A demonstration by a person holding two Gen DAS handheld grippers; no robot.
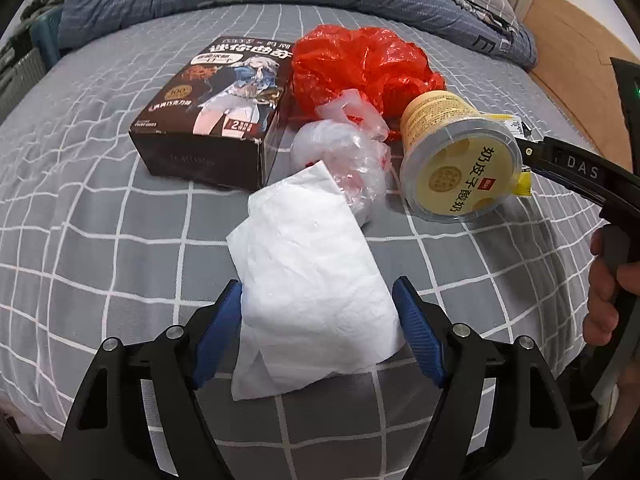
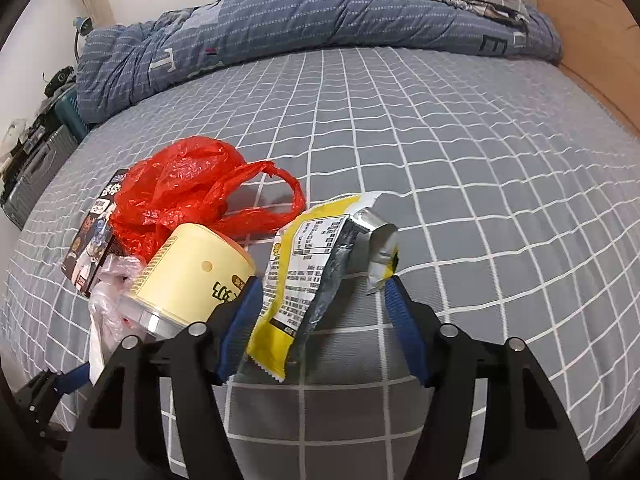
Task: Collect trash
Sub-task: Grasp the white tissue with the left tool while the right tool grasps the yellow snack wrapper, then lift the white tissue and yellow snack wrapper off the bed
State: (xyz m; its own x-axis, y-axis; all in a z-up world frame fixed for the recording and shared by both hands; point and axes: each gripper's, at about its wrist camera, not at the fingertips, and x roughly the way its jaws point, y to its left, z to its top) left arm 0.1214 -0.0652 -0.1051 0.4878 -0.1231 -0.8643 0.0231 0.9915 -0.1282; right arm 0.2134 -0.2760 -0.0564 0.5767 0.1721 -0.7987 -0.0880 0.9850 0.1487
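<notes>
The trash lies in a loose cluster on the bed (image 1: pixel 100 240), on a grey sheet with a white grid. Nearest the left gripper (image 1: pixel 320 320) is a crumpled white tissue (image 1: pixel 308 280), soft, weightless and easily torn; it sits between the blue ribbed fingers (image 1: pixel 228 320), which stand apart on either side of it. The left pad looks to brush its edge, the right one shows a slim gap, so it is bracketed rather than pinched. A pinch across its bunched middle should hold; its thin trailing corner would likely slip or rip.

The right gripper (image 2: pixel 320 320) straddles an opened yellow snack wrapper (image 2: pixel 296 280), a crinkly foil-lined film, light and slippery, with its torn silver mouth curling up. Its fingers (image 2: pixel 404 328) are also spread, the left pad just touching the wrapper's edge, the right one clear of the body. The flat sealed lower end looks the firmest place to take it.

Just beside the wrapper lies a pale yellow yogurt tub (image 1: pixel 460 160) on its side, stiff, round and likely to roll. Behind it sprawls a red plastic bag (image 1: pixel 360 68), thin and rustling, with looped handles, and a clear plastic bag (image 1: pixel 352 156) crumpled against the tissue. A dark printed cardboard box (image 1: pixel 212 112), rigid and flat-sided, sits at the cluster's left. A blue quilt (image 2: pixel 280 24) is heaped at the far edge.
</notes>
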